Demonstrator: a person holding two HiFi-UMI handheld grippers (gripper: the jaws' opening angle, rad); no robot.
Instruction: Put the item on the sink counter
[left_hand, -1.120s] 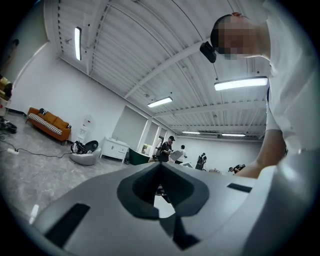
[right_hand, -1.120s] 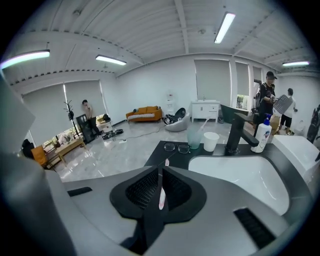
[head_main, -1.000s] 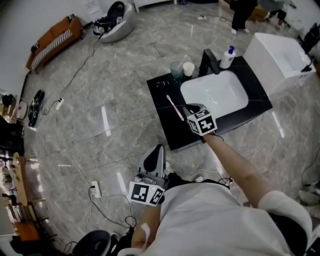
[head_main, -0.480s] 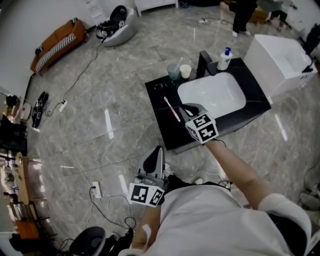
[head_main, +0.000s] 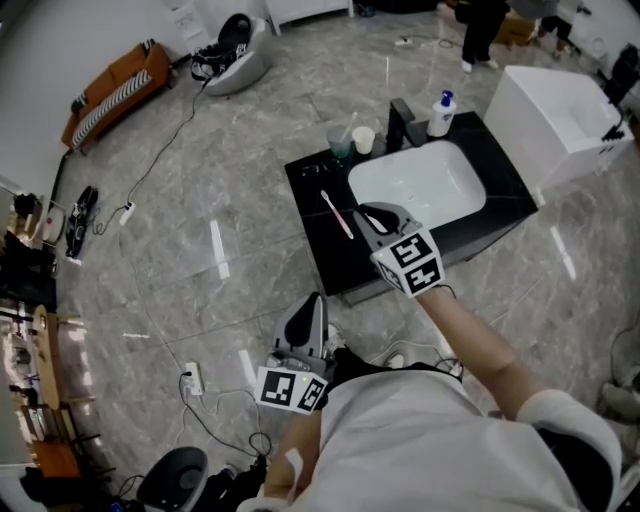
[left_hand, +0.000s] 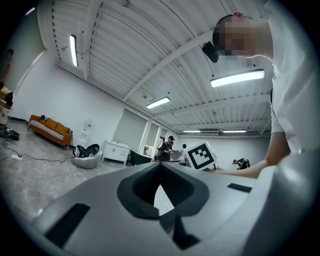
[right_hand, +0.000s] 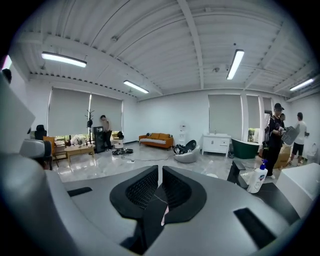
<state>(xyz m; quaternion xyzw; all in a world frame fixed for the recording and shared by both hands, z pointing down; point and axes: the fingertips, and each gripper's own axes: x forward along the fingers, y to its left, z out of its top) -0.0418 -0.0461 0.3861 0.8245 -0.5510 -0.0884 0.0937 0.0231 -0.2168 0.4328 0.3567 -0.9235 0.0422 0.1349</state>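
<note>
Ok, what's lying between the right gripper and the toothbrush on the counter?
Nothing: in the head view only a bare strip of black counter separates the toothbrush from the right gripper.

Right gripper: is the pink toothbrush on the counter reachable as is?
Likely yes. The right gripper hangs right beside the pink toothbrush, which lies on the black sink counter with nothing between them.

Grey marble floor (head_main: 250, 150) is reflecting glossily, black surface (head_main: 345, 265) is gleaming polished, white basin (head_main: 420, 185) is looking smooth-glazed.
</note>
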